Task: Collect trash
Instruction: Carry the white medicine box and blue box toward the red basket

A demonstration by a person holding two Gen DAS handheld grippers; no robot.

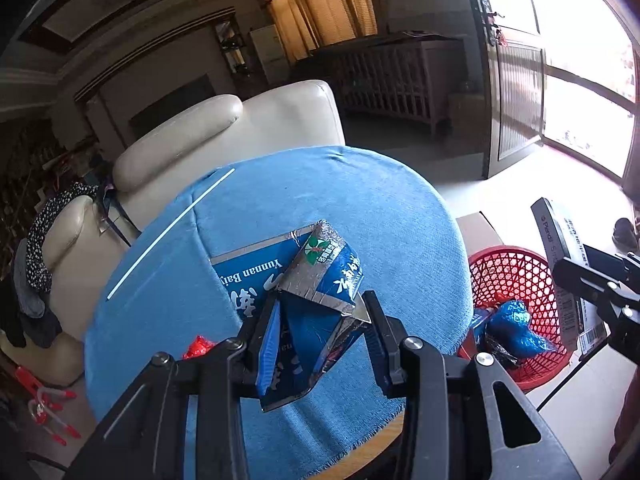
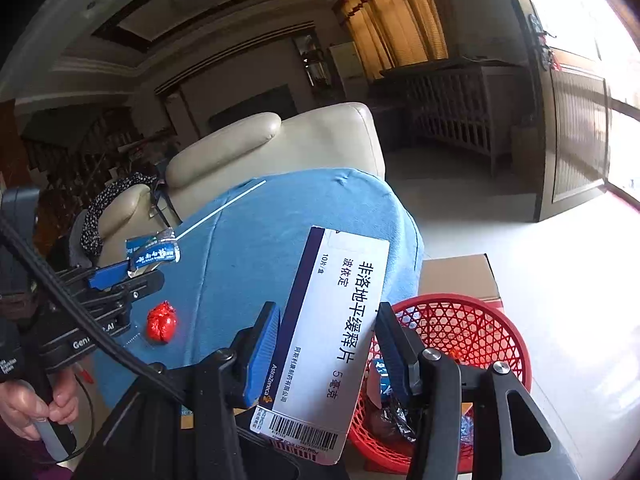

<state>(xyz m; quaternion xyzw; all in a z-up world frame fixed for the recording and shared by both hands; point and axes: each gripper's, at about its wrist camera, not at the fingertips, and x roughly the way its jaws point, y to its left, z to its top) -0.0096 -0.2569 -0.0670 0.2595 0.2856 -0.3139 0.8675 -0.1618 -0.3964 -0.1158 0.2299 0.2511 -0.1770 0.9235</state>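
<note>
My left gripper (image 1: 322,312) is shut on a crushed blue and silver carton (image 1: 316,304), held just above the blue tablecloth (image 1: 360,200). In the right wrist view that gripper (image 2: 120,274) and its carton (image 2: 154,250) show at the left. My right gripper (image 2: 326,316) is shut on a flat white medicine box (image 2: 332,320) with a navy stripe, at the table's right edge beside the red mesh basket (image 2: 472,328). The basket (image 1: 516,276) stands on the floor and holds blue wrappers (image 1: 516,328). A crumpled red wrapper (image 2: 161,321) lies on the cloth.
A thin white stick (image 1: 172,232) lies across the cloth at the far left. A cream sofa (image 2: 300,140) stands behind the table. A cardboard box (image 2: 460,276) sits behind the basket. A person's hand (image 2: 28,408) grips the left handle at the lower left.
</note>
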